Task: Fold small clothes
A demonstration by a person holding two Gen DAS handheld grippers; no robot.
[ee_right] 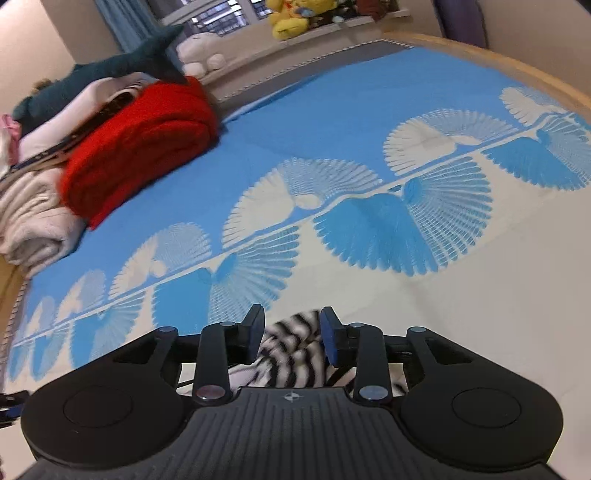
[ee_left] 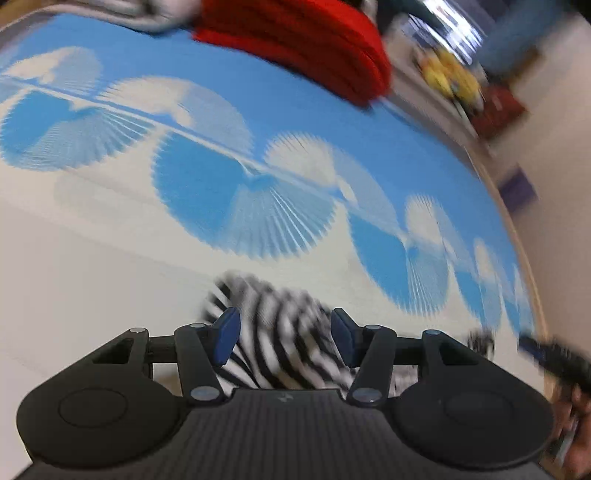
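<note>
A small black-and-white striped garment [ee_left: 284,332] lies bunched on the blue-and-white patterned bed cover [ee_left: 110,240]. My left gripper [ee_left: 284,332] is open, its blue pads on either side of the striped cloth with a wide gap. In the right wrist view the same striped garment [ee_right: 291,350] sits between the pads of my right gripper [ee_right: 291,328], which is open too. The left wrist view is blurred by motion. The right gripper's tip [ee_left: 546,350] shows at the right edge of the left wrist view.
A folded red knit [ee_right: 140,147] lies on a pile of cream and pink clothes [ee_right: 33,214] at the far left of the bed. A dark teal plush [ee_right: 110,70] and yellow plush toys [ee_right: 291,18] sit on a ledge beyond. The wooden bed rim [ee_right: 517,66] curves right.
</note>
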